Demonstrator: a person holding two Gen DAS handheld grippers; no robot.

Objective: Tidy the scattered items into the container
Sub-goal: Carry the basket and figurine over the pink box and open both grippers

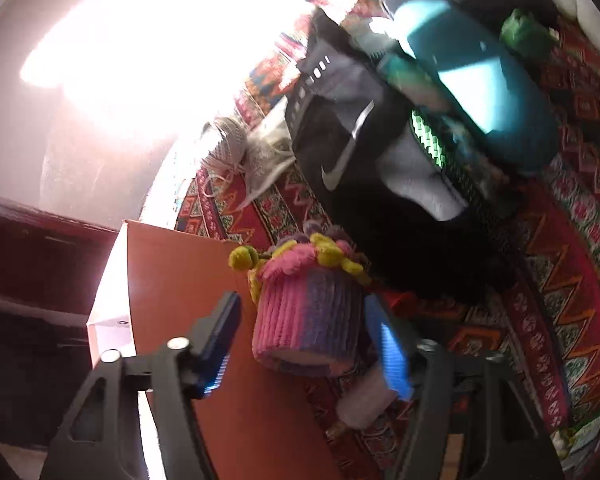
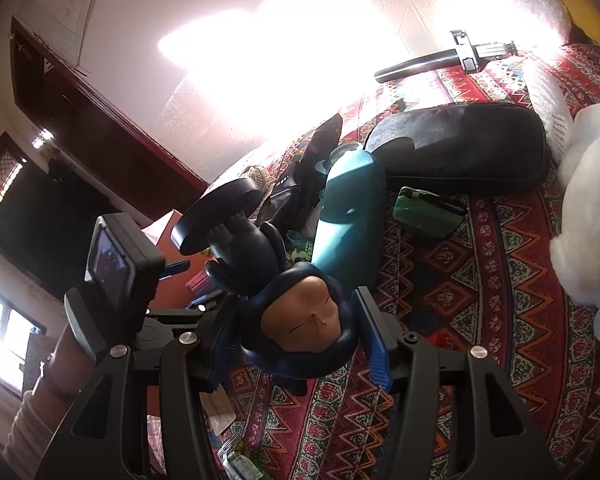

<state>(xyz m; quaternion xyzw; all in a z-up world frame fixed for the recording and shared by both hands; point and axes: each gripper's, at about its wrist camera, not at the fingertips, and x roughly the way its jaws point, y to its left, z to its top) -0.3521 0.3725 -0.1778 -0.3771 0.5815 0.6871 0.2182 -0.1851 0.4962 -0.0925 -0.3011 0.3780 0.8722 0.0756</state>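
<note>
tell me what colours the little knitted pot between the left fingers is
The knitted pot is pink shading into purple, topped with pink and yellow yarn flowers; the left wrist view shows it best.

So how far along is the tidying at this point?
Nothing visibly packed yet; the orange box's inside is not shown. In hand: the right gripper is shut on a dark blue figurine, and the left gripper stands open around a pink-and-purple knitted flower pot, its fingers clear of it. Left on the patterned cloth: a teal case, green pouch, black bag and string ball.
</note>
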